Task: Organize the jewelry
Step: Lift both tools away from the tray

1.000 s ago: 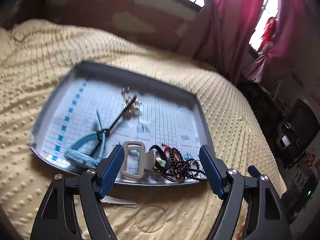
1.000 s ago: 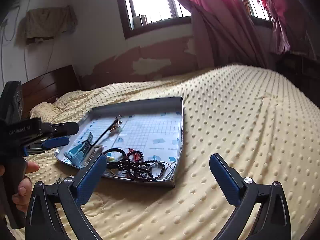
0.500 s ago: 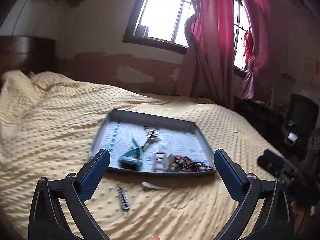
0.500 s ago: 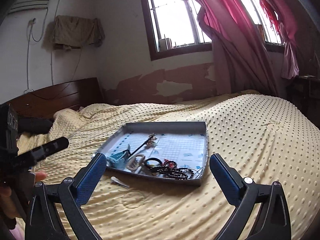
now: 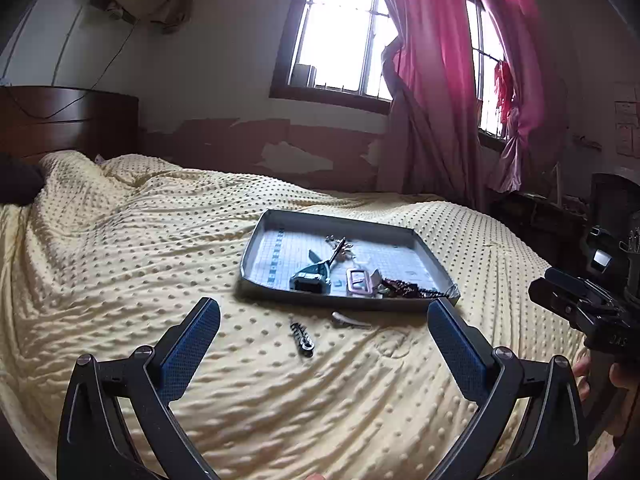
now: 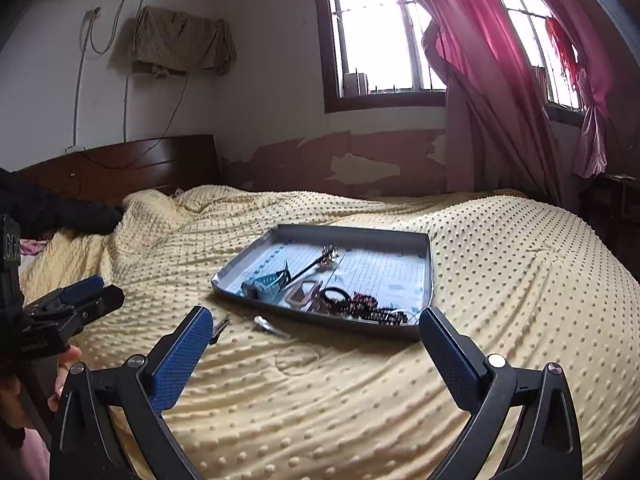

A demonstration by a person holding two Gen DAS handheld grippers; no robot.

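A grey tray lies on the yellow bedspread and holds jewelry: a blue hair claw, a beige clip, a long dark hairpin and dark red beads. Two pieces lie on the bedspread in front of the tray: a small dark comb clip and a silver hair clip. My left gripper and my right gripper both stand open and hold nothing, well back from the tray.
A dimpled yellow bedspread covers the whole bed. A dark wooden headboard stands at the far left, a window with red curtains behind. A hand holds the other gripper at the right edge of the left wrist view.
Both grippers have pulled back and up from the tray, which now looks small and distant. The two clips on the bedspread have come into view. Both stayed open.
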